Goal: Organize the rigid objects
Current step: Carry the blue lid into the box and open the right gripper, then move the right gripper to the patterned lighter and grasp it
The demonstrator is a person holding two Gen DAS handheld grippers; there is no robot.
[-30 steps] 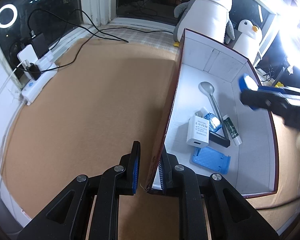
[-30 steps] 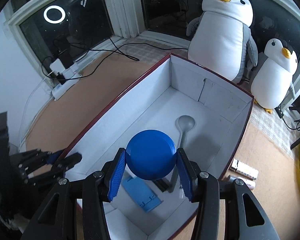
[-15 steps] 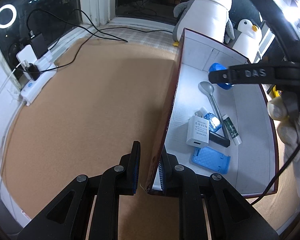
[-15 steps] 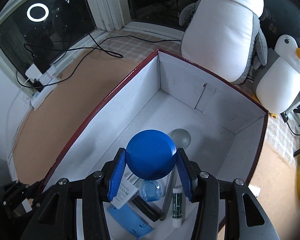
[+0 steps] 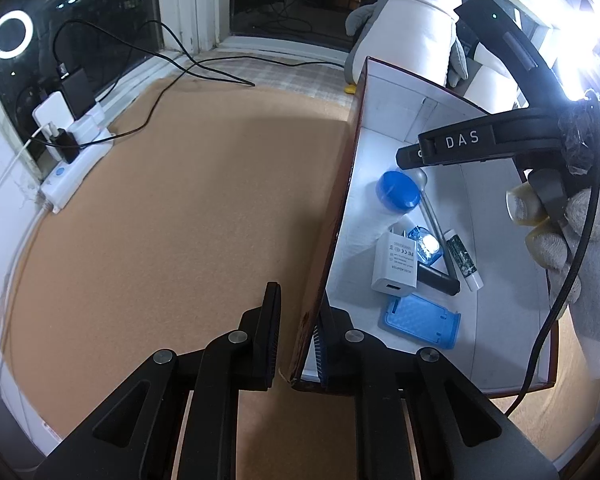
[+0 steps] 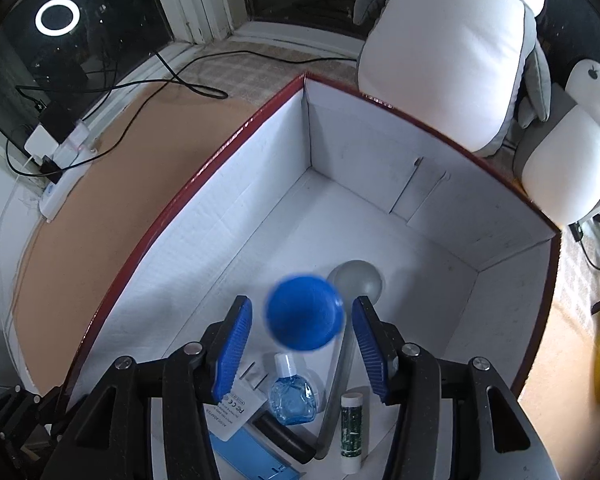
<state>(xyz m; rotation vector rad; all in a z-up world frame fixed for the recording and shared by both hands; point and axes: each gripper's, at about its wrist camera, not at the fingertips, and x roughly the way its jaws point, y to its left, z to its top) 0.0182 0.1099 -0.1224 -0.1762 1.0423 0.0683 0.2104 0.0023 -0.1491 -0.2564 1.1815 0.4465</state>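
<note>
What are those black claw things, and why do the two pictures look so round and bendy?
A person holds a pinching tool in each hand, and each has a wide-eyed camera that bends the picture. One picture looks along the left gripper, shut on the wall of the box. The other looks along the right gripper; its jaws are opening and the blue round cap sits loose between them, untouched. Inside the box lie a spoon, a white charger, a small blue bottle, a glue-stick-like tube and a blue plastic stand.
</note>
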